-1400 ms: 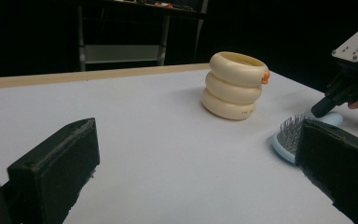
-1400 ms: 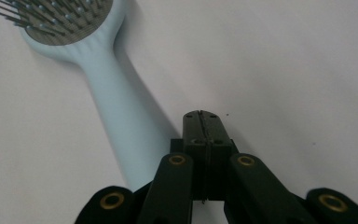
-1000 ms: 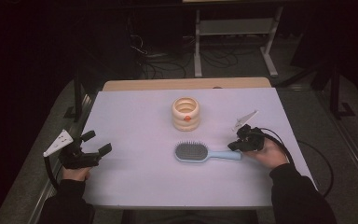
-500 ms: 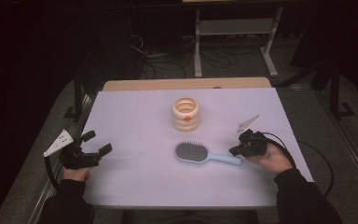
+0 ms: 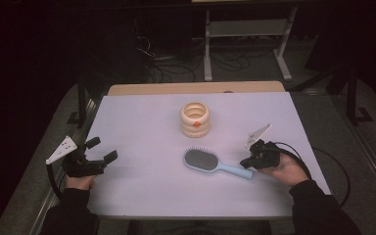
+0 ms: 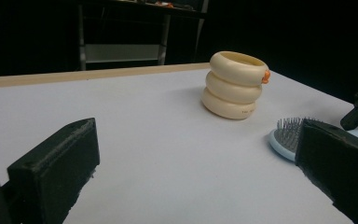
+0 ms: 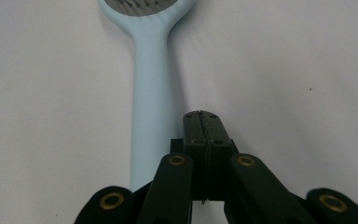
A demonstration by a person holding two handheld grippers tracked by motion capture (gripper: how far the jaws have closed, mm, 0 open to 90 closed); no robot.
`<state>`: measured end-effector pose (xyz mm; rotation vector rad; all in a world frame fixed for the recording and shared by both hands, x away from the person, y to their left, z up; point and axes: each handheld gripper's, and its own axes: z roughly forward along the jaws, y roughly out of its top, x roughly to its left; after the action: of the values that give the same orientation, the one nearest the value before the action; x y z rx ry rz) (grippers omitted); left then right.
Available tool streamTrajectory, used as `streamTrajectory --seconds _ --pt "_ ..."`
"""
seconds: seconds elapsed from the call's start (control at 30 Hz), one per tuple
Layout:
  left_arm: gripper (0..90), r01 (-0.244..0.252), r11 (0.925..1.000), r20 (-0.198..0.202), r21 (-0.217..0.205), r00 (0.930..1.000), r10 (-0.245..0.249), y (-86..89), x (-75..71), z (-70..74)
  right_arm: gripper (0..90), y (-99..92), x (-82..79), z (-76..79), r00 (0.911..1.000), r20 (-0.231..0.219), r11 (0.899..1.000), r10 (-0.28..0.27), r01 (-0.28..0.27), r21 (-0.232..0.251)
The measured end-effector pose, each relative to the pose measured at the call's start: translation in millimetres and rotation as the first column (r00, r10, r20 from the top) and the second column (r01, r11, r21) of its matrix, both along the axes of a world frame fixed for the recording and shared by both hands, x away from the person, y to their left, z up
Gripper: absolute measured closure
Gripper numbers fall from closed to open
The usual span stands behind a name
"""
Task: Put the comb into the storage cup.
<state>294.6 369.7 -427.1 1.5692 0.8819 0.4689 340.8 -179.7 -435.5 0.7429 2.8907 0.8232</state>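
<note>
Hairbrush (image 7: 150, 93): smooth pale-blue plastic; right hand-held gripper (image 7: 204, 122) closed empty, left (image 6: 186, 172) agape.

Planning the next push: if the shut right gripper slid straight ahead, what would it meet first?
Probably bare white table; the shut right gripper points just beside the light-blue plastic hairbrush, whose handle it might graze.

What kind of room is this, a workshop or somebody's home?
Probably a lab or recording workspace, not a home. A white-covered table stands in a dark room, loose cables lie on the floor behind it beside a metal rack, and a person holds a left gripper.
</note>
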Motion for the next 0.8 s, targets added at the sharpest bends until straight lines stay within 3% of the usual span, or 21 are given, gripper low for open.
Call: streamTrajectory --seconds 0.4,0.8 --pt "0.0 -0.001 1.0000 0.000 0.001 1.0000 0.001 -0.1 -0.1 0.0 88.5 -3.1 -9.3 1.5 0.9999 -0.008 1.000 -0.007 0.007 -0.007" --pt "0.0 -0.002 1.0000 0.001 0.002 1.0000 0.002 -0.4 -0.2 0.1 86.9 -15.4 -14.7 23.7 0.9993 0.031 1.000 -0.022 0.022 0.015"
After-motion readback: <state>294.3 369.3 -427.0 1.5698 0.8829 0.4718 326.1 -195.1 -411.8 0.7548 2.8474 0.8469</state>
